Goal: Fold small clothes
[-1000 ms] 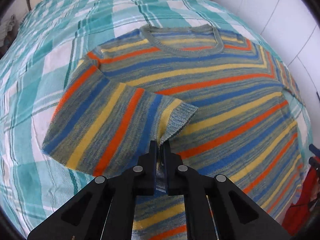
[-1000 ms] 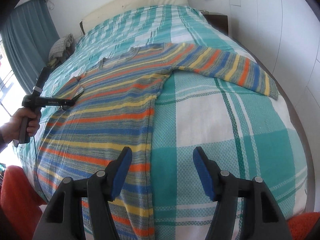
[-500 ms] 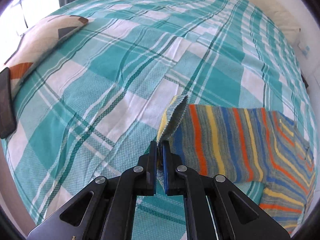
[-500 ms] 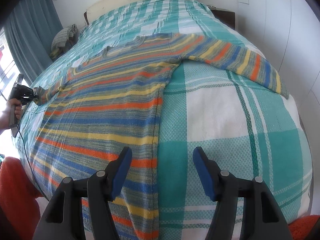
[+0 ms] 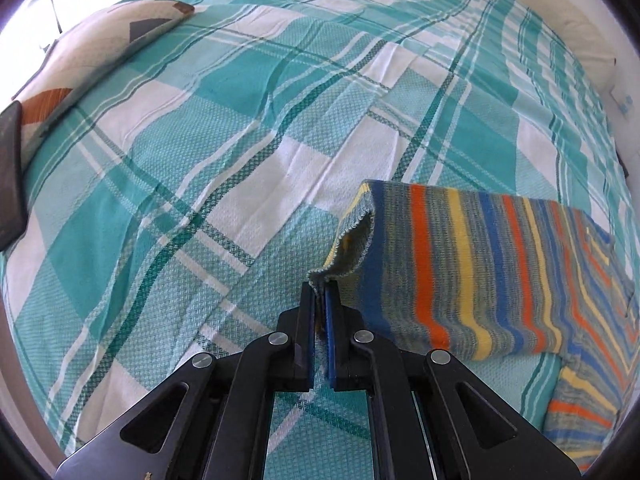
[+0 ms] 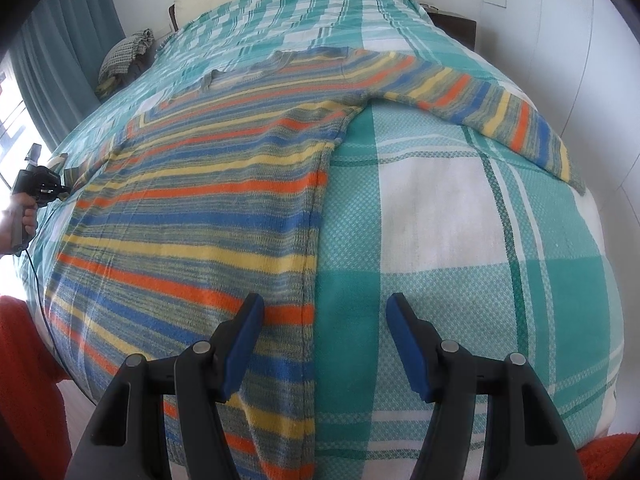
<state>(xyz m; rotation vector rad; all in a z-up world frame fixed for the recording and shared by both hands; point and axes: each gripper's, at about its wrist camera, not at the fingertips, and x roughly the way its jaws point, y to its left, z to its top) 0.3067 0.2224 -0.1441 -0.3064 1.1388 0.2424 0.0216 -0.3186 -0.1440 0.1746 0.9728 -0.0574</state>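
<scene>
Left gripper: jaws pressed together on the sleeve cuff, holding it raised just above the bedspread.
Right gripper: jaws spread, nothing between them, hovering over the side seam near the hem.
Striped sweater: flat on the bed, body smooth, far sleeve stretched out sideways.
Checked bedspread: teal and white, under it all.
Patterned cushion: off at the bed's edge.
</scene>
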